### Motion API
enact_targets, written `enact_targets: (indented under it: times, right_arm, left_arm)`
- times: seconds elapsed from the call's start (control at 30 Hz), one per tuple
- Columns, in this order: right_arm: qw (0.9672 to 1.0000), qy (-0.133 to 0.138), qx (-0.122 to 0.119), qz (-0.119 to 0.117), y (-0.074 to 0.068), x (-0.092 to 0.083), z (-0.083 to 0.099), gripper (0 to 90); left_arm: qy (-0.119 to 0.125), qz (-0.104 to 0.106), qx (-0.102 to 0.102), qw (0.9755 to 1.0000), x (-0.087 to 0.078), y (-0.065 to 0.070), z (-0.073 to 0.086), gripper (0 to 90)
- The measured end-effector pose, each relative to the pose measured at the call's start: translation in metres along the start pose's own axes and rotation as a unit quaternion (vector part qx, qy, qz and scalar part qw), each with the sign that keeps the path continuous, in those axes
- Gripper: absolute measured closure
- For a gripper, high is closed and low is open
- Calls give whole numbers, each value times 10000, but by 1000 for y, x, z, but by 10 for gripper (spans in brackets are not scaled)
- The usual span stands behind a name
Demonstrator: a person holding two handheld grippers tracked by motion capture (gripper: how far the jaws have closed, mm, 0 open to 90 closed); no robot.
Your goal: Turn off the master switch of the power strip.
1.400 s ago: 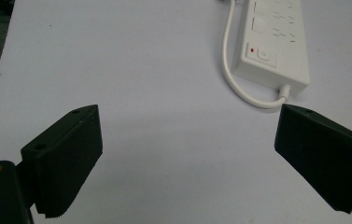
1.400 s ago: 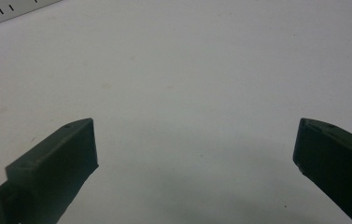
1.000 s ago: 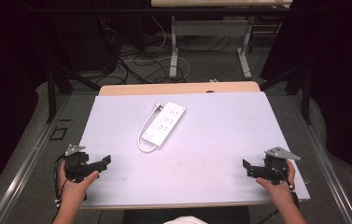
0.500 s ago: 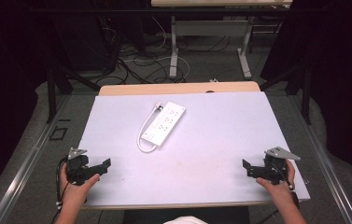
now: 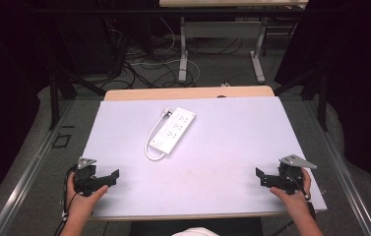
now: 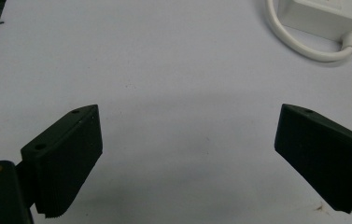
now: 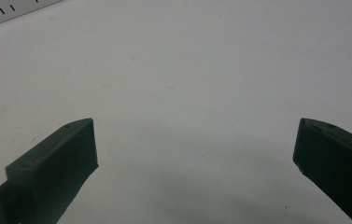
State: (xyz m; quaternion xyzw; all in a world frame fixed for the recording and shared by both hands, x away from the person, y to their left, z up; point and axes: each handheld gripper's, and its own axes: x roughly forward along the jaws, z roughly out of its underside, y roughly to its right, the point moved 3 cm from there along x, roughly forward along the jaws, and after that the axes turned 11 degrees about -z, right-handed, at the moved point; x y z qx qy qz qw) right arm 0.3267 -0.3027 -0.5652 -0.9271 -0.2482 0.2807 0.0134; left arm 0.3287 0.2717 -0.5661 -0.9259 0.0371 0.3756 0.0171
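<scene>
White power strip (image 5: pixel 172 130) on table (image 5: pixel 222 147), left tool (image 5: pixel 114 176), right tool (image 5: pixel 260 176)

Matt white table sheet (image 5: pixel 222 162), glossy white plastic power strip (image 5: pixel 173 130) — wood-look edge (image 5: pixel 188 93) behind.

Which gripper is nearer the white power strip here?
Left. The left gripper sits near the table's front-left, below the power strip. The right gripper is at the front-right, farther across the table.
</scene>
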Motion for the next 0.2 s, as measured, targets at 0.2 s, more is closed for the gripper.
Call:
enact_targets:
  times: [0.2]
  right_arm:
    - [10000,1,39,7,0,0,0,0]
  left_arm:
    - [-19,9,14,10000,0,-1,0,77]
